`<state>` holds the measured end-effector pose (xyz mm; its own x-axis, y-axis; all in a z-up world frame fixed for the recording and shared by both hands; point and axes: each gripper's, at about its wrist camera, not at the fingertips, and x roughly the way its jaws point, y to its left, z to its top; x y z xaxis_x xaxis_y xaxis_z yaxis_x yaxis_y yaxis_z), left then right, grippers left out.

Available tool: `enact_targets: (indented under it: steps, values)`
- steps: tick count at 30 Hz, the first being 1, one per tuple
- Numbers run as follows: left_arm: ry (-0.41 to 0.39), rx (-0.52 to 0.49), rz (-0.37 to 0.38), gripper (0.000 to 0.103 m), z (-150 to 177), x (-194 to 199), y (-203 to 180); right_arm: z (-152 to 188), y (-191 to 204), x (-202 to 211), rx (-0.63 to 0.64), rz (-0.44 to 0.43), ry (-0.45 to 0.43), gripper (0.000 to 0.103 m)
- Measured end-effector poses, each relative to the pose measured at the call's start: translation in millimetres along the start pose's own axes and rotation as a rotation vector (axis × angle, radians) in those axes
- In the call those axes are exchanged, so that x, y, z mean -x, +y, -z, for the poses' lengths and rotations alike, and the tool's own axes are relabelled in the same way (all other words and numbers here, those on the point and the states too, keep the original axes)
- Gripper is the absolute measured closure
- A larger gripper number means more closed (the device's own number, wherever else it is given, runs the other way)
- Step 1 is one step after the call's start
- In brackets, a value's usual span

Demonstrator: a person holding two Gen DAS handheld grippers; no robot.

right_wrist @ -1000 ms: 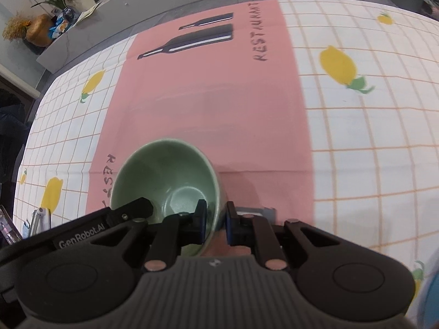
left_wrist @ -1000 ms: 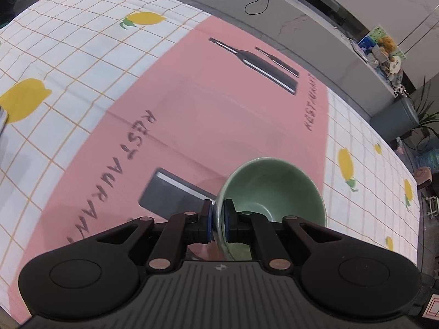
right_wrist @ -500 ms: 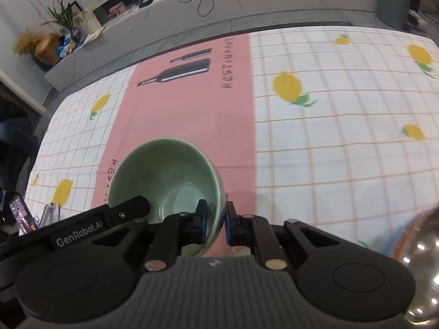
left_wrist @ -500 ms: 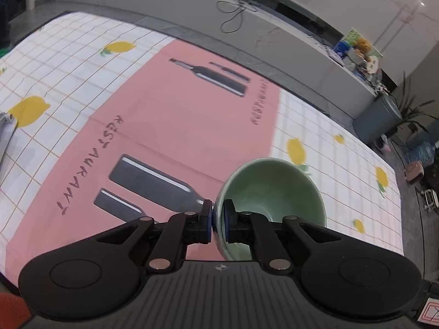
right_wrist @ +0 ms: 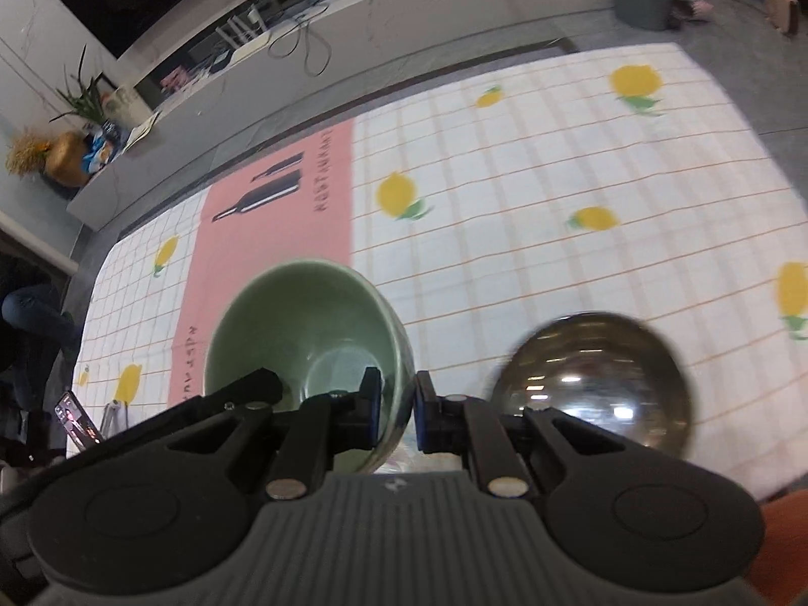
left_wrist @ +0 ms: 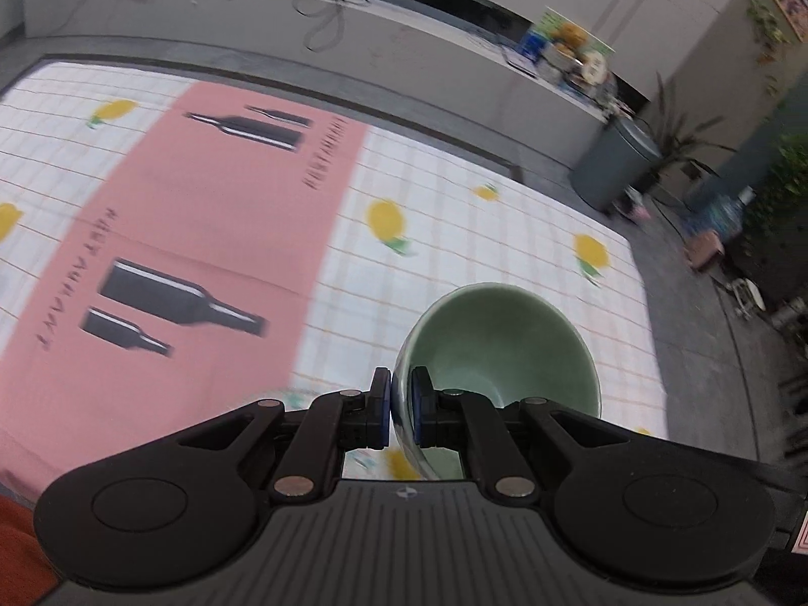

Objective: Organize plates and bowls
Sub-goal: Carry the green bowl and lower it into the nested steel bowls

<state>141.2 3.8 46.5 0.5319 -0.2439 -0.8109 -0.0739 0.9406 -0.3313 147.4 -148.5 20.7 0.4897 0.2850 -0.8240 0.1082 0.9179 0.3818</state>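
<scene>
The left gripper [left_wrist: 401,406] clamps the near-left rim of the green bowl [left_wrist: 505,343], the right gripper [right_wrist: 396,411] its opposite wall, sharing the weight above the tablecloth [right_wrist: 530,192]; a steel bowl [right_wrist: 596,384] beside probably awaits stacking

Right gripper [right_wrist: 396,411] clamping green bowl [right_wrist: 303,333] rim, blurred, seemingly steel bowl [right_wrist: 596,384] beside, lemon tablecloth [right_wrist: 555,177]
</scene>
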Motion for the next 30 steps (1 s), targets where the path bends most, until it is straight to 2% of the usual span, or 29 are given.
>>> enact_targets:
  steps: [10, 24, 30]
  values:
    - [0.108, -0.097, 0.038, 0.094, 23, -25, -49, 6, -67, 30, -0.058, 0.040, 0.005, 0.092]
    - [0.214, -0.163, -0.016, 0.093, 41, -67, -57, 6, -105, -10, -0.092, 0.057, 0.140, 0.093]
    - [0.257, -0.197, 0.013, 0.092, 43, -81, -60, 4, -117, -26, -0.100, 0.073, 0.183, 0.094]
